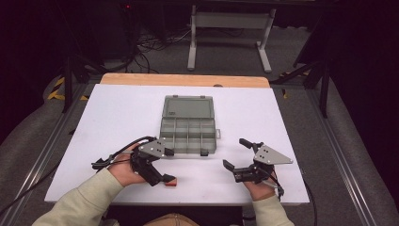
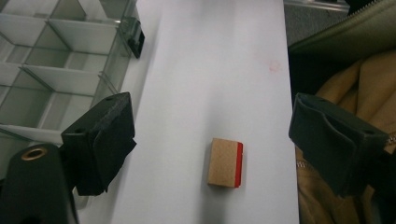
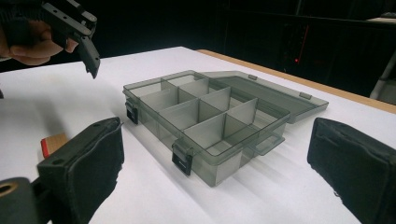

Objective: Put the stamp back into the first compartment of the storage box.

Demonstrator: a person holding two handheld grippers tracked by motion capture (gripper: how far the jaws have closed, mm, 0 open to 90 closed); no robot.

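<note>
Small wooden block (image 2: 225, 162), red-edged, flat on white desk (image 1: 117, 117) just before open compartment box (image 1: 189, 128); left gripper (image 2: 212, 140) jaws spread astride, untouched; right gripper (image 1: 236, 154) jaws spread, idle; advisable: centre, lower, pinch long faces.

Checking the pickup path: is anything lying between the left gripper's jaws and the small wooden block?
Nothing: in the left gripper view, bare white table separates the open left gripper from the block.

Tan block (image 2: 225, 162) with one red face, lying on the white table (image 1: 117, 117); translucent grey compartment box (image 1: 188, 132) with black latches at 12 o'clock; black left gripper (image 1: 162, 176); black right gripper (image 1: 235, 153).
</note>
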